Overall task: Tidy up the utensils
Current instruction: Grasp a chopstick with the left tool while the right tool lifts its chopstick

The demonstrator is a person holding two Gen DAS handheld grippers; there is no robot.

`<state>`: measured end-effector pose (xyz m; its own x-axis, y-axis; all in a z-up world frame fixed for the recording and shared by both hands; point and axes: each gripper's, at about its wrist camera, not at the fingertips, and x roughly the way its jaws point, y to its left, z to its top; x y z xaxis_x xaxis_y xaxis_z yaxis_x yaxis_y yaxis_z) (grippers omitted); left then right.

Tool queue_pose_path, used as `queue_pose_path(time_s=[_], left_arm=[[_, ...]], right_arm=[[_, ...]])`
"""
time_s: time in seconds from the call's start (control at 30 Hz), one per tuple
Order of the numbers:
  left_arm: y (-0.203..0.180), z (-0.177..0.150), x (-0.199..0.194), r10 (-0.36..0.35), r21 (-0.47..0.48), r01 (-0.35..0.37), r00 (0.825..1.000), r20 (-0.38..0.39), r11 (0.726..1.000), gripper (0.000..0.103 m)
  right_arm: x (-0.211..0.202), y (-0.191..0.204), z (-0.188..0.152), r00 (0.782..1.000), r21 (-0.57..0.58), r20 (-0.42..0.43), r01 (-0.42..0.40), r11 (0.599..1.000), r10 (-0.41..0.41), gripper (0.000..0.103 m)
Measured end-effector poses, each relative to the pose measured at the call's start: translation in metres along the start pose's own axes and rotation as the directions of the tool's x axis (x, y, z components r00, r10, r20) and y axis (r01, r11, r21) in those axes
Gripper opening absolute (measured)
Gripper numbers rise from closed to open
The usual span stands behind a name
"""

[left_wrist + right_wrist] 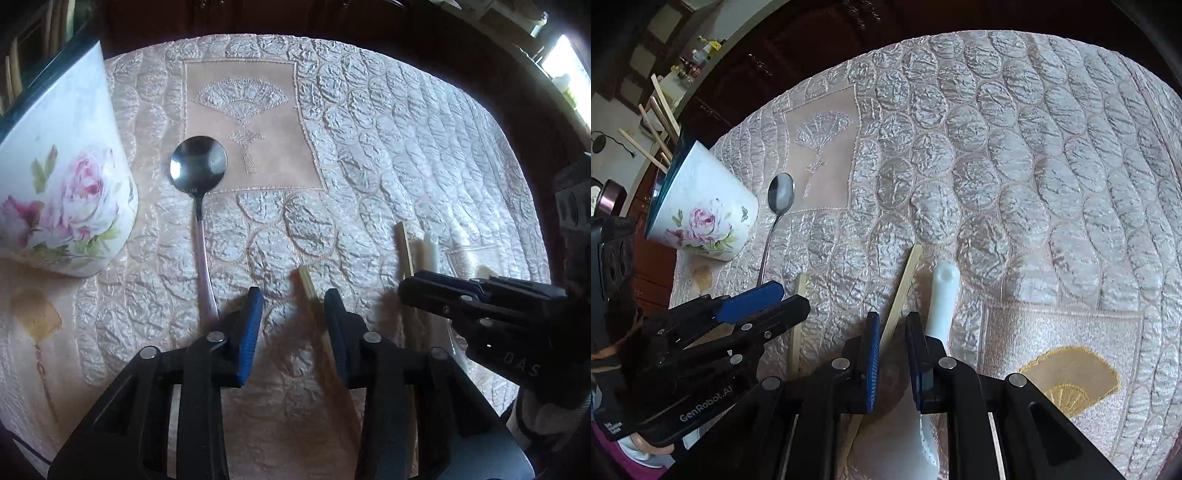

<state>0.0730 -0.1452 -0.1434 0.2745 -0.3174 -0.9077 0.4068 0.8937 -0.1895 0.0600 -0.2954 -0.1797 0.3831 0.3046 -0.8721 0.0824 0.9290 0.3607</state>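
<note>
So both cameras look down at a bench covered in a quilted, shiny cloth [406,122] with fan patterns stitched on it. In the left wrist view the left gripper [293,310] is at the bottom middle, jaws apart with a gap between the blue pads, and a chopstick [308,286] lies on the cloth in that gap, close to the right-hand pad; I can't tell if that pad touches it, but it isn't clamped. Just left of those jaws is a metal spoon [199,166] lying flat, bowl toward the top of the frame, handle running down beside the left pad. A floral cup [74,192] fills the left edge, and in the right wrist view you can see more chopsticks [661,107] standing in it at the upper left. The right gripper [892,325] sits at the bottom middle of its own view, jaws nearly together with only a narrow gap and nothing pinched. A second chopstick [905,280] runs diagonally, passing under the left pad, and a white spoon [942,295] lies just right of it, its handle passing under the right pad toward the bottom of the frame. Both look like they're resting on the cloth. The two grippers are close side by side, each showing up at the edge of the other's view.
</note>
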Motion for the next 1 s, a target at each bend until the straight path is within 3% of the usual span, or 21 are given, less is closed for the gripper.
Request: queue_pose_path(time_s=[0.07, 0.1, 0.2, 0.37, 0.67, 0.8, 0.87, 0.93, 1.0], left_arm=[[0.000, 0.002, 0.001, -0.001, 0.011, 0.001, 1.000, 0.002, 1.000, 0.011], [0.001, 0.002, 0.001, -0.007, 0.016, 0.007, 1.000, 0.003, 1.000, 0.010], [0.005, -0.001, -0.007, -0.030, 0.012, 0.030, 0.999, 0.015, 0.999, 0.007], [0.026, -0.007, -0.055, -0.076, 0.001, 0.076, 0.993, 0.094, 0.997, 0.004], [0.078, -0.015, -0.144, -0.101, -0.066, 0.122, 0.962, 0.255, 0.990, 0.004], [0.092, -0.016, -0.173, -0.098, -0.079, 0.128, 0.947, 0.307, 0.989, 0.004], [0.099, -0.017, -0.186, -0.086, -0.086, 0.121, 0.941, 0.327, 0.989, 0.004], [0.103, -0.021, -0.192, -0.079, -0.090, 0.117, 0.937, 0.340, 0.989, 0.004], [0.107, -0.024, -0.198, -0.080, -0.095, 0.121, 0.933, 0.349, 0.988, 0.004]], right_arm=[[-0.002, 0.006, 0.001, 1.000, 0.008, 0.003, 0.005, 1.000, -0.005, 0.013], [-0.005, 0.011, 0.000, 1.000, 0.000, 0.008, 0.009, 1.000, -0.009, 0.013], [-0.017, 0.023, -0.006, 0.999, -0.041, 0.029, 0.029, 0.999, -0.027, 0.010], [-0.058, 0.036, -0.012, 0.994, -0.074, 0.109, -0.017, 0.997, 0.025, 0.007], [-0.143, 0.074, -0.004, 0.962, -0.173, 0.245, -0.083, 0.981, 0.125, 0.006], [-0.141, 0.103, 0.004, 0.958, -0.220, 0.261, -0.064, 0.973, 0.122, 0.005], [-0.125, 0.109, 0.007, 0.975, -0.247, 0.206, -0.032, 0.968, 0.085, 0.005], [-0.090, 0.107, 0.007, 0.988, -0.241, 0.153, 0.033, 0.970, 0.004, 0.007], [-0.065, 0.099, 0.004, 0.989, -0.232, 0.125, 0.109, 0.967, -0.081, 0.018]])
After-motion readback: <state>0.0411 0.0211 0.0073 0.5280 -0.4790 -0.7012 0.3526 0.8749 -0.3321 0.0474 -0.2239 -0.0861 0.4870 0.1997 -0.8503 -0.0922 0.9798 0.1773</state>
